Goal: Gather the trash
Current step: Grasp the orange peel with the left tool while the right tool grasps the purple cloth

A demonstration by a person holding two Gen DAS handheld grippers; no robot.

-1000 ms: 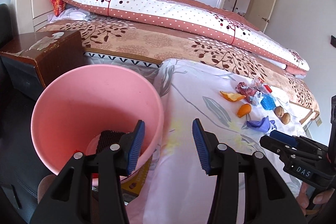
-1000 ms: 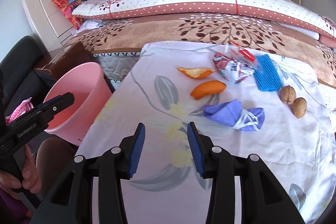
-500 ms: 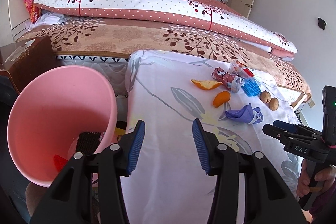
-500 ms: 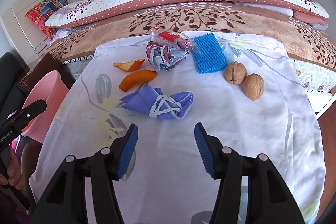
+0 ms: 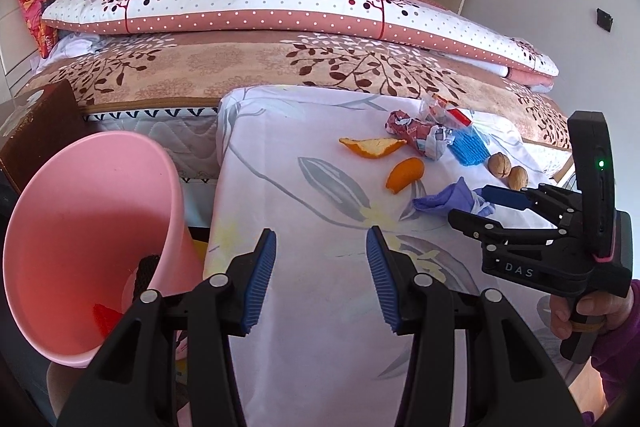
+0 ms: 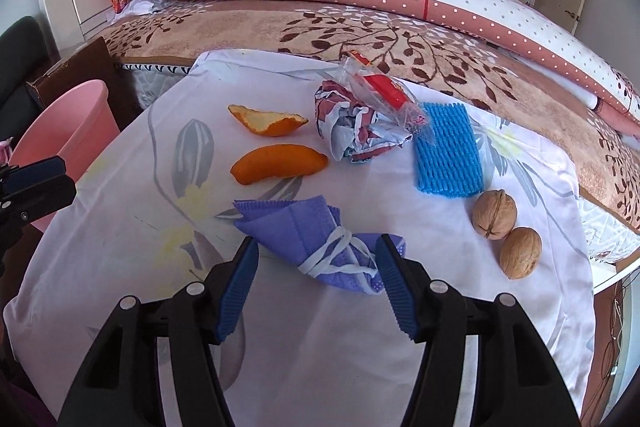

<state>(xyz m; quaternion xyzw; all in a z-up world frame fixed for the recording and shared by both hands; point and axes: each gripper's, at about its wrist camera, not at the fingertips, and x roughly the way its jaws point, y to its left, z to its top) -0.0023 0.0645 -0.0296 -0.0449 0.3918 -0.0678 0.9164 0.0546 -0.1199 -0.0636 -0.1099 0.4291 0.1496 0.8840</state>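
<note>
**Right claw closes in on the purple mask**

Since a second ago the right claw point(image 6: 316, 271) has come forward and down across the tabletop point(image 6: 120, 259), and the crumpled purple face mask point(image 6: 316, 243) now sits between its blue pads, at 12 o'clock from the claw. The jaws are closing, but the pads do not yet press on the mask. The left claw point(image 5: 320, 267) has swung away from the pink bin point(image 5: 80, 227), which now stands at its 9 o'clock; it hangs open and empty. Orange peels point(image 6: 276, 163), a wrapper wad point(image 6: 360, 135), blue foam netting point(image 6: 446, 151) and two walnuts point(image 6: 506, 231) wait at 12 to 2 o'clock. The mask looks like the next piece to go.
</note>
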